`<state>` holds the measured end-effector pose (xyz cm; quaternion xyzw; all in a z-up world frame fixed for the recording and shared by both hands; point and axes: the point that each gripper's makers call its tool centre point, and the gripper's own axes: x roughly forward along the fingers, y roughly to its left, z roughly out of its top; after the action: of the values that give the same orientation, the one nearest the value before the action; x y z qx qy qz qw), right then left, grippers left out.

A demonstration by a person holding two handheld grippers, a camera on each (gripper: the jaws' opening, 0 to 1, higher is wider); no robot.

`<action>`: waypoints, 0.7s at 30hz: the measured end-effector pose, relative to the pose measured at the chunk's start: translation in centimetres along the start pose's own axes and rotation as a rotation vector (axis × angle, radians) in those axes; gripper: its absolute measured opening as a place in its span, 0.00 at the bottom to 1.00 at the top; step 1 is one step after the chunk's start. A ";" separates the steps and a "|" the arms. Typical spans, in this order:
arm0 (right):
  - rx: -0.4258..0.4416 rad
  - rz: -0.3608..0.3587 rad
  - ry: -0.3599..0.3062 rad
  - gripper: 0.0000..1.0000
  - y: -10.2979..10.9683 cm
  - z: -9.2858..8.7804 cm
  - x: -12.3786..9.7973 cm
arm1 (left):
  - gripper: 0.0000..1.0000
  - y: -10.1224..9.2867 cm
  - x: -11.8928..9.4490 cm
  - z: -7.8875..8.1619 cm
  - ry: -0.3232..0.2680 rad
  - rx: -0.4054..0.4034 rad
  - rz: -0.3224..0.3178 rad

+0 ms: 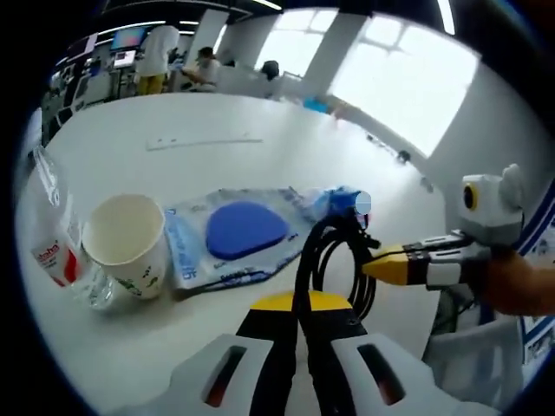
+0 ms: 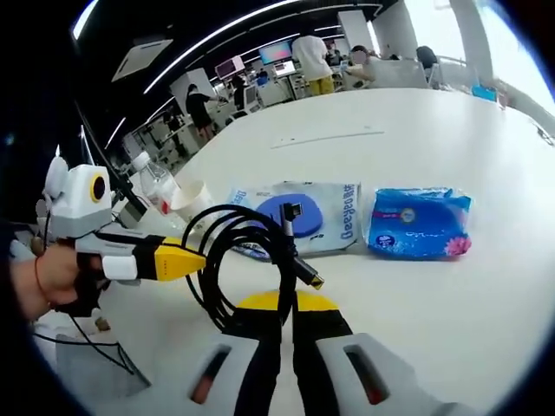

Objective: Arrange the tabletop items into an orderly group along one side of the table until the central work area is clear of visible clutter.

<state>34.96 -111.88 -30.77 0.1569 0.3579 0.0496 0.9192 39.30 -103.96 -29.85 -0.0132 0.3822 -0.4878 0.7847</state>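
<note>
Both grippers (image 1: 303, 322) (image 2: 286, 322) on black cable (image 2: 251, 234) (white table (image 2: 451, 147), bright office).

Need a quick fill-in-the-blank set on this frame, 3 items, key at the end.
1. Both grippers are shut on the coiled black ____.
2. The paper cup stands upright beside a clear plastic ____.
3. The wet wipes pack has a lid flap coloured ____.

Missing words: cable; bottle; blue. Left gripper and right gripper each grip the coil.
</note>
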 end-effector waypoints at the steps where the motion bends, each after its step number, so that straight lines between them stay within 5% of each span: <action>1: 0.001 -0.002 -0.001 0.00 -0.2 0.0 -0.3 | 0.00 -0.6 0.1 0.1 -0.002 0.011 -0.008; 21: 0.028 -0.028 -0.040 0.00 -3.0 0.6 -4.9 | 0.00 -5.7 1.1 1.7 -0.011 0.063 -0.057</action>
<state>31.72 -115.84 -28.14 0.1657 0.3422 0.0285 0.9245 36.27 -108.39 -27.08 -0.0022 0.3618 -0.5215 0.7727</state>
